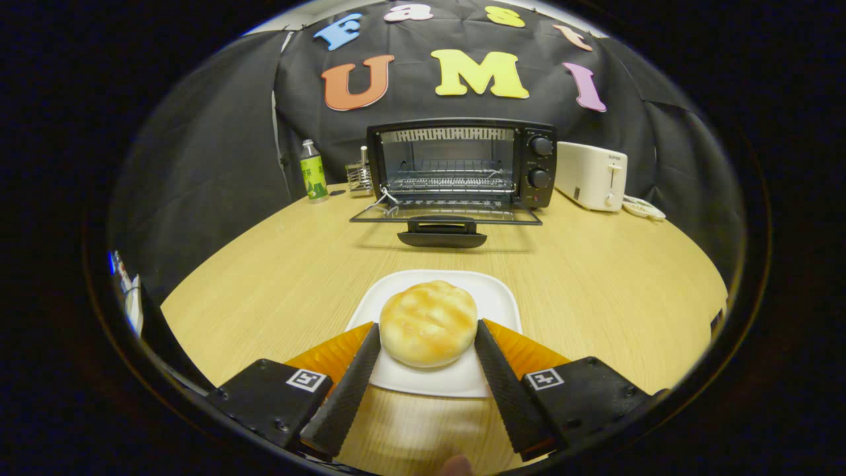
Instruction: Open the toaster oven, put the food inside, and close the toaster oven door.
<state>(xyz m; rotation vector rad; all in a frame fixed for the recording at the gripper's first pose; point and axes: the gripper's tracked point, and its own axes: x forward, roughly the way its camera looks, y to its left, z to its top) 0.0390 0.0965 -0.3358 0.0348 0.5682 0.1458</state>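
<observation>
Oven (461, 165) stands at the bench's (595, 291) far edge, door (444, 215) already down. Bun (428, 323) sits on a plate (492, 291) at the near edge, not yet loaded. Hand-held gripper (427, 337) brackets the bun, fingers (357, 377) touching its sides; firm grasp cannot be confirmed. Loading and closing remain.

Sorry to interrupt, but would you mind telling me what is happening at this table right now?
A person is working hand-held tongs around a round bun on a white plate. The fingers flank the bun on both sides, touching or nearly so; a firm grip can't be confirmed. Beyond the plate, the toaster oven stands with its door already folded down and its rack bare, so the bun goes in next.
</observation>
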